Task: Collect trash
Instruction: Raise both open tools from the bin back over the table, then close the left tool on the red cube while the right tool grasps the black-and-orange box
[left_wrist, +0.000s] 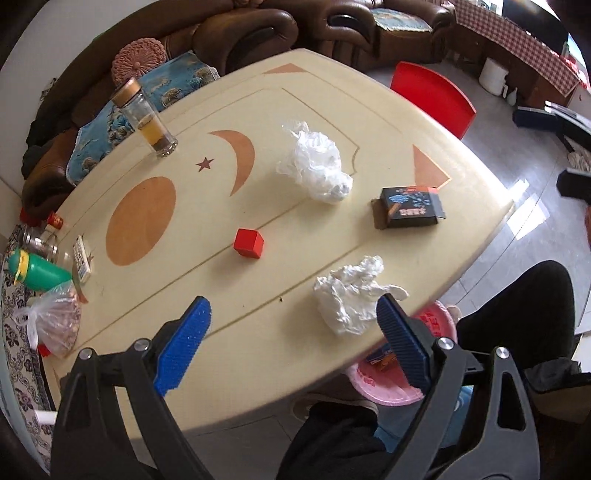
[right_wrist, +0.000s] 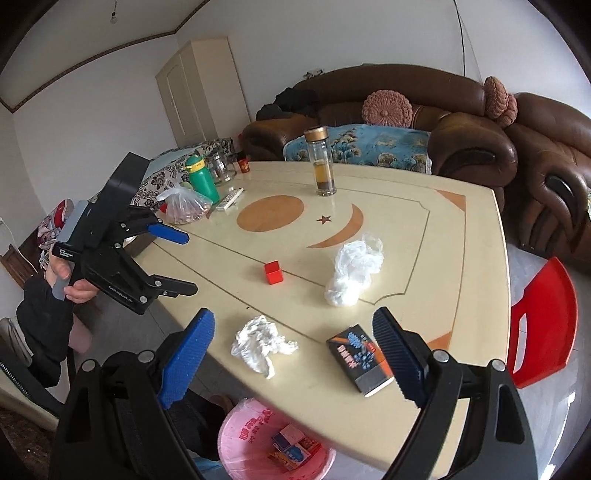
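Note:
A crumpled white tissue (left_wrist: 351, 295) (right_wrist: 258, 343) lies near the table's front edge. Farther in are a crumpled clear plastic bag (left_wrist: 317, 162) (right_wrist: 351, 273), a black printed box (left_wrist: 412, 206) (right_wrist: 360, 358) and a small red cube (left_wrist: 248, 242) (right_wrist: 273, 272). Below the edge stands a pink-lined bin (left_wrist: 369, 382) (right_wrist: 251, 435) with small boxes inside. My left gripper (left_wrist: 293, 306) (right_wrist: 188, 262) hovers open above the front edge, its right finger beside the tissue. My right gripper (right_wrist: 293, 317) is open above the tissue and box, holding nothing.
On the cream table (left_wrist: 295, 369) (right_wrist: 406, 206) stand a gold-lidded glass bottle (left_wrist: 147, 122) (right_wrist: 322, 162), a green bottle (left_wrist: 40, 273) (right_wrist: 201, 177), a filled plastic bag (left_wrist: 55, 321) (right_wrist: 184, 206) and a remote (left_wrist: 81, 258) (right_wrist: 229, 198). A red chair (left_wrist: 432, 96) (right_wrist: 543, 332) and brown sofa (right_wrist: 472, 144) border it.

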